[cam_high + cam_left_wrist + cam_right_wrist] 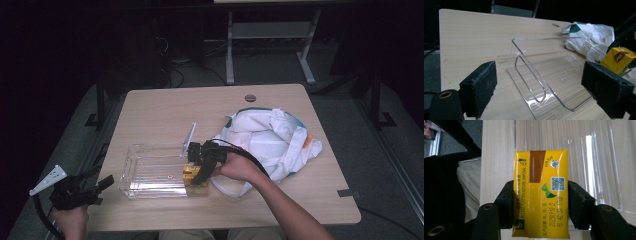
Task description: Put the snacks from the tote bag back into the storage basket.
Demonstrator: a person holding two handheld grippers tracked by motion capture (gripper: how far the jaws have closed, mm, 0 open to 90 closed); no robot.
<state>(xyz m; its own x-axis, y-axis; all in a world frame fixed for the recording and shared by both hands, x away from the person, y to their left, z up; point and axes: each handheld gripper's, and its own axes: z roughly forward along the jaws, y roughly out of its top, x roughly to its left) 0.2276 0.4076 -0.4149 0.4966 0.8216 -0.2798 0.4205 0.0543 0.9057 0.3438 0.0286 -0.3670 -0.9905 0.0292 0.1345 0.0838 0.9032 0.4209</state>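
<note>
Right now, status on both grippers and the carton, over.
Right gripper shut on yellow drink carton, at near right corner of clear plastic tray. Left gripper open, off table's left edge. White bag beside tray, nothing blocking.

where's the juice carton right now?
High view: the juice carton sits clamped in the right tongs at the clear tray's right end, beside the white bag.

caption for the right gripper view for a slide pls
Right gripper clamps a yellow drink carton over the clear plastic tray.
</note>
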